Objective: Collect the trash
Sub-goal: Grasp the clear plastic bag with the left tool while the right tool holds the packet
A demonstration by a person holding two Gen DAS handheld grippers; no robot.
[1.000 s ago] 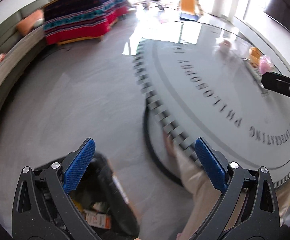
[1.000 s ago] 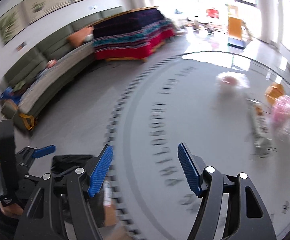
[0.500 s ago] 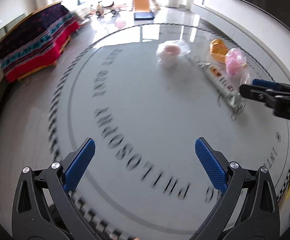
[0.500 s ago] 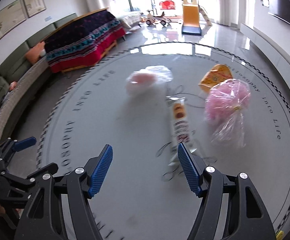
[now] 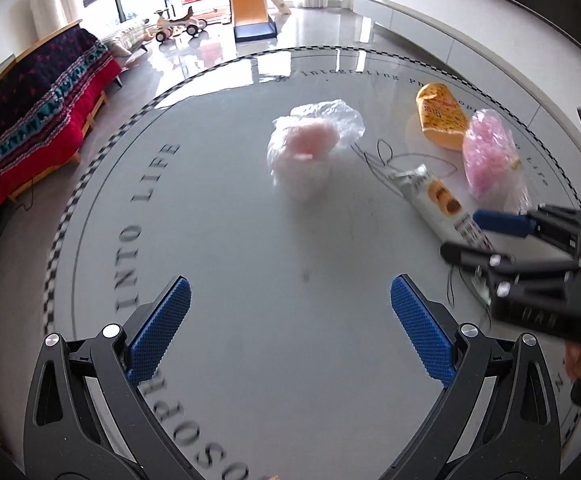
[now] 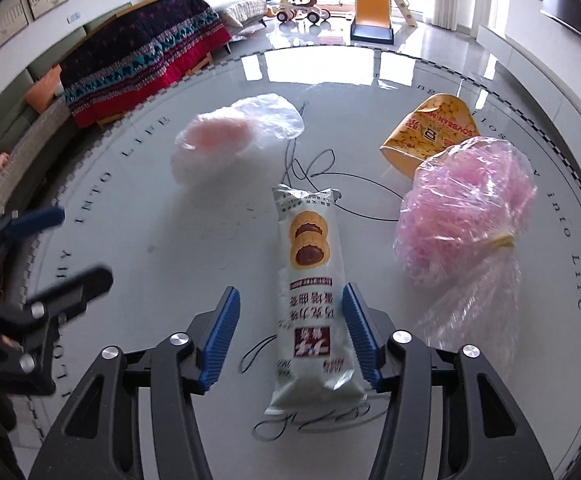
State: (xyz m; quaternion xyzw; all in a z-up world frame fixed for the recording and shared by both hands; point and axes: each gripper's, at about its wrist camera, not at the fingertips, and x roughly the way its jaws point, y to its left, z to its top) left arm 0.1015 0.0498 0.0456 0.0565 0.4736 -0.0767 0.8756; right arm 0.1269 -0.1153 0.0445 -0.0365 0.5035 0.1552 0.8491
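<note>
A long white cookie wrapper (image 6: 310, 256) lies flat on the round grey lettered table (image 6: 170, 240). My right gripper (image 6: 290, 336) straddles the wrapper's near half. Its jaws are closing: the right pad is at the wrapper's edge, and the left pad stands clear of it. In the left wrist view the same wrapper (image 5: 436, 200) runs under the right gripper (image 5: 462, 234). My left gripper (image 5: 290, 308) hangs open over bare table, nothing between its fingers. Further trash lies beyond: a clear bag with pink filling (image 6: 226, 136), a tipped yellow paper cup (image 6: 430, 132) and a bag of pink shreds (image 6: 466, 200).
Black thread (image 6: 322, 172) loops over the table around the wrapper. The left gripper (image 6: 82, 246) shows at the left edge of the right wrist view. Off the table's far left stand a sofa with a red and dark blanket (image 6: 142, 56) and a toy slide (image 6: 372, 4).
Both views swung from the floor and a black bin onto the table. The right gripper came down over the cookie wrapper and its jaws narrowed. The left gripper stayed open.
</note>
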